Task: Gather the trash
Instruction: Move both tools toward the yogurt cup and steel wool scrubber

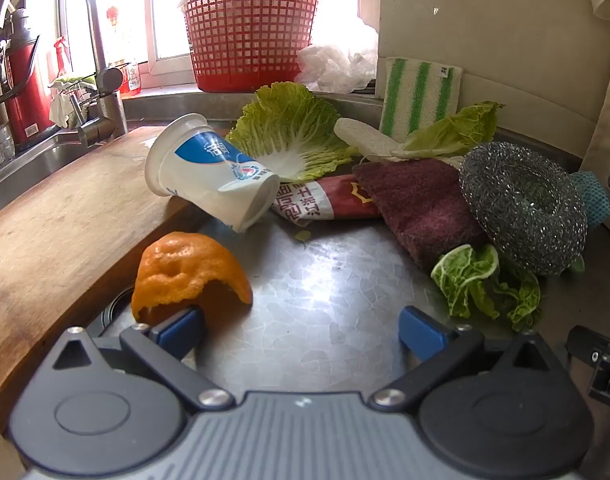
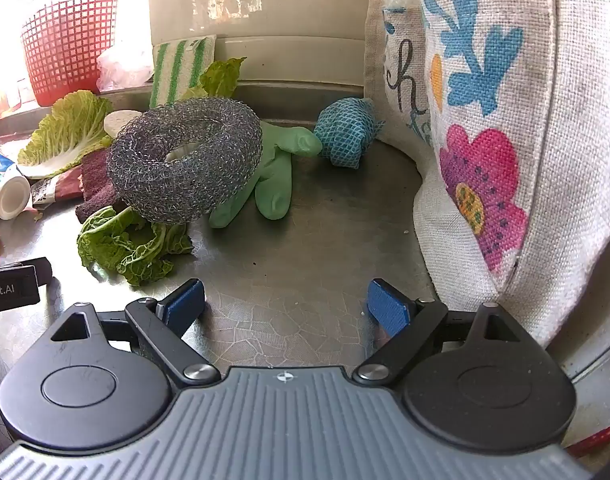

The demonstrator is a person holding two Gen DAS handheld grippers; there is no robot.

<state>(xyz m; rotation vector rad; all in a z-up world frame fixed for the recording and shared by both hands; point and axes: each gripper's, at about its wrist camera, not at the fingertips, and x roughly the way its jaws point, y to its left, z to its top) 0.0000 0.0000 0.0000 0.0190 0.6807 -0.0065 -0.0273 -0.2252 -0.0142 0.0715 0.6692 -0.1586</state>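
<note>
My left gripper point(image 1: 303, 330) stands open low over the steel counter, nothing between its blue pads. An orange peel point(image 1: 187, 278) lies just beyond its left pad. Farther back a white and blue yogurt cup point(image 1: 209, 174) lies tipped on its side, beside a red and white wrapper point(image 1: 325, 200) and a cabbage leaf point(image 1: 289, 136). A crumpled green leaf point(image 1: 485, 284) lies right of the gripper. My right gripper point(image 2: 285, 306) is open too, over bare counter, with the same crumpled leaf point(image 2: 125, 246) to its left. The red mesh basket point(image 1: 251, 28) with a plastic liner stands on the windowsill.
A steel wool scrubber point(image 2: 185, 160) rests on a maroon scouring pad point(image 1: 417, 208) and a green rubber glove point(image 2: 269, 176). A blue mesh cloth point(image 2: 347, 132), striped sponge point(image 1: 419, 96), floral cloth bag point(image 2: 505, 140), wooden board point(image 1: 65, 220), faucet point(image 1: 85, 40) and sink point(image 1: 25, 164) surround the counter.
</note>
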